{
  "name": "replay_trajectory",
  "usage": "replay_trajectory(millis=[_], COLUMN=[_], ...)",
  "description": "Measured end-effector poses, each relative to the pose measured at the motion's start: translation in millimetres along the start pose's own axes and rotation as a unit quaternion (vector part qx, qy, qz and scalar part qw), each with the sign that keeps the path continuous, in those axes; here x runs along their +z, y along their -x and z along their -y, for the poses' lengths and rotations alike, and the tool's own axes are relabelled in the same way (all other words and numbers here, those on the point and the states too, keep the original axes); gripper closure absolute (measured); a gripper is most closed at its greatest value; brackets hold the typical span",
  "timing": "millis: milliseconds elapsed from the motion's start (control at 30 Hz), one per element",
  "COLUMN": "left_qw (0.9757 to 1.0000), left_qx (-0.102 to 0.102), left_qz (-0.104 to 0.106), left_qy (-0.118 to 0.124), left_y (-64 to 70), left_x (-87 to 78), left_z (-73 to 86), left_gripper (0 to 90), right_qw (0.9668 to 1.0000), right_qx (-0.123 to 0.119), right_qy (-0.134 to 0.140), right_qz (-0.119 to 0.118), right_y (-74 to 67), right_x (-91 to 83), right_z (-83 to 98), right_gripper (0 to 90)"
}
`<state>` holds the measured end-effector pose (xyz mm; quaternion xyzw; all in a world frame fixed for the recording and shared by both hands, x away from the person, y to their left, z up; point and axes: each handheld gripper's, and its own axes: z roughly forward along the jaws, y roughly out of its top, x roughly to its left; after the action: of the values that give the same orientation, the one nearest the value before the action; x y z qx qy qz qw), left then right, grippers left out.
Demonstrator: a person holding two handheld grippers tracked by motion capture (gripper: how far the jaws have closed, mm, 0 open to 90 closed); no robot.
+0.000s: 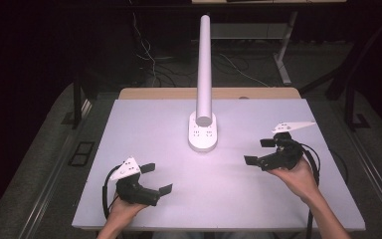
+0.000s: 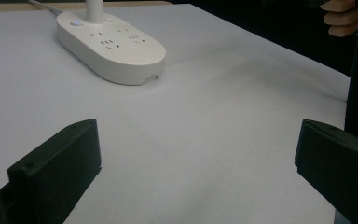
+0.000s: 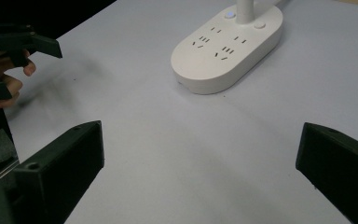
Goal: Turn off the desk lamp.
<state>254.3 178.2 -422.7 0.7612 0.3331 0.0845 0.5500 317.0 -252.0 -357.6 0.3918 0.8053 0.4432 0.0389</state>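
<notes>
Approach step, judged: left gripper (image 1: 156,178) and right gripper (image 1: 259,151) flanked socket base (image 1: 203,132), jaws apart, empty. Next: close in.

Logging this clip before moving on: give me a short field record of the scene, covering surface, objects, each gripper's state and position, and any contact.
surface: white table top
object: white desk lamp base with socket slots, upright white tube rising from it
object position: centre of the table, toward the far edge
left gripper: open, nothing between its jaws, near the front left
right gripper: open, nothing between its jaws, at the right side
contact: neither gripper touches the lamp base
hands: one hand holds each gripper from the near edge
</notes>
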Motion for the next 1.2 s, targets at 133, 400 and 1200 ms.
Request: replay_trajectory(millis=[133, 400, 1200], left_qw=[1.0, 1.0, 1.0], left_qx=[-0.001, -0.001, -0.004], left_qz=[0.0, -0.001, -0.002], left_qy=[0.001, 0.002, 0.004], left_y=[0.0, -0.4, -1.8], left_x=[-0.1, -0.7, -1.1], left_z=[0.0, 0.0, -0.1], left_gripper=[0.0, 0.0, 0.0], right_qw=[1.0, 0.9999, 0.9998], right_qx=[-0.006, -0.011, -0.013], right_qy=[-0.004, -0.006, -0.013], right_qz=[-0.001, -0.001, 0.007], right_y=[0.9, 2.5, 15.0], right_x=[4.4, 11.2, 47.5], right_z=[-7.5, -24.3, -65.7], right_gripper=[0.8, 0.8, 0.8])
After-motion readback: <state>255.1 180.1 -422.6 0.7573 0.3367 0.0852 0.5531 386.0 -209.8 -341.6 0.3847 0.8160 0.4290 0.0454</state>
